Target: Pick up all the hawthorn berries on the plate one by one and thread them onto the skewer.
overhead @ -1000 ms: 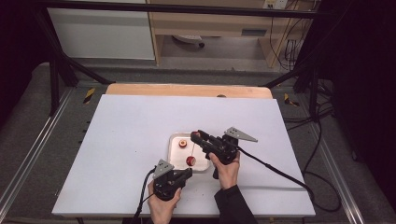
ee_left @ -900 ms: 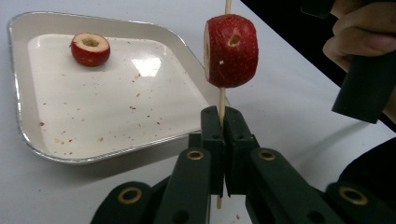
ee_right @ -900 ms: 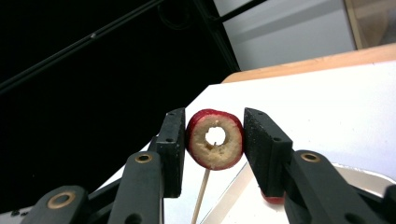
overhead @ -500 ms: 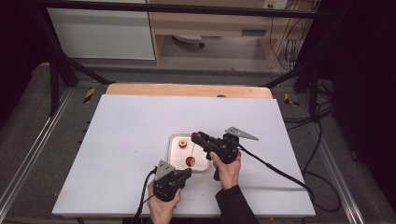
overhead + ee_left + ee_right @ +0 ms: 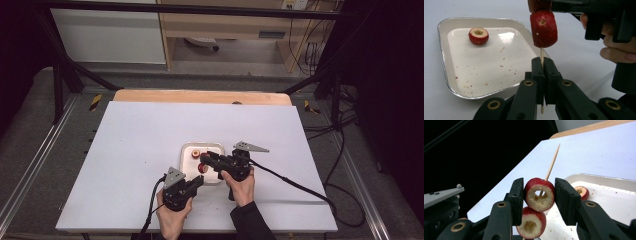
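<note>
Left gripper (image 5: 541, 75) is clamped on a wooden skewer (image 5: 541, 53), held upright beside the tray's (image 5: 442, 53) right rim. Right gripper (image 5: 539, 195) grasps the upper fruit piece (image 5: 539, 194), threaded above a lower fruit piece (image 5: 531, 226). Another fruit piece (image 5: 478, 35) lies in the tray's far left.

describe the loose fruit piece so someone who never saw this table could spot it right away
Start at the white table, then find the shallow foil-rimmed tray near its front middle. The loose fruit piece lies alone on the tray's floor: a small red round with a pale cut top and a hollow core. Unlike the two red pieces on the stick, nothing pierces or grips it.
</note>
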A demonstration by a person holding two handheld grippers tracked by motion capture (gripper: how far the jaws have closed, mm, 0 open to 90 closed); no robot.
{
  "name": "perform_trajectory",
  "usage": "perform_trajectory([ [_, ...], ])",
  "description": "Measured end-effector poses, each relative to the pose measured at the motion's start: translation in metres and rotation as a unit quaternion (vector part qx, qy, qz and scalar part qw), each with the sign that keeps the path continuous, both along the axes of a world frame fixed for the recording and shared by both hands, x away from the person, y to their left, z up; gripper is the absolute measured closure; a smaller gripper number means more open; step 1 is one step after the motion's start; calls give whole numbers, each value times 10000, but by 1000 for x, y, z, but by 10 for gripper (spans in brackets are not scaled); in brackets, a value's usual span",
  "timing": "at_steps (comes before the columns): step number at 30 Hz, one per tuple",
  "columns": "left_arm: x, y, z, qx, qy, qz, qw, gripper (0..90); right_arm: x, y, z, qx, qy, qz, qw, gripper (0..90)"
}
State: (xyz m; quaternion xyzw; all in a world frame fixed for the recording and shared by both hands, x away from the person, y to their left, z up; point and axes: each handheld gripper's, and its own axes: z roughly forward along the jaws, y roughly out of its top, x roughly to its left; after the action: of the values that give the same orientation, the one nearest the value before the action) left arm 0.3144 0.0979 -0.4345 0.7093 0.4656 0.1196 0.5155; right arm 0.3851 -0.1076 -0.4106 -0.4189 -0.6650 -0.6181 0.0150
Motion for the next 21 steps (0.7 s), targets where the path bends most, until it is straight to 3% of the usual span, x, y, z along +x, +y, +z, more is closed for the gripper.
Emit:
perform_trajectory([
  [7,0,2,-2,122,-79,-68,9999,884,-1,-1,1,-96,-68,24,9999,595],
  [11,-1,10,-4,351,-143,-41,9993,883,0,-5,5,-225,-184,34,9996,449],
  [16,-2,23,-6,601,-157,-49,9981,883,3,-12,10,-685,-237,29,9974,286],
  [21,-4,34,-4,755,-186,-89,9969,882,10,-16,9,-1224,-243,170,9920,166],
])
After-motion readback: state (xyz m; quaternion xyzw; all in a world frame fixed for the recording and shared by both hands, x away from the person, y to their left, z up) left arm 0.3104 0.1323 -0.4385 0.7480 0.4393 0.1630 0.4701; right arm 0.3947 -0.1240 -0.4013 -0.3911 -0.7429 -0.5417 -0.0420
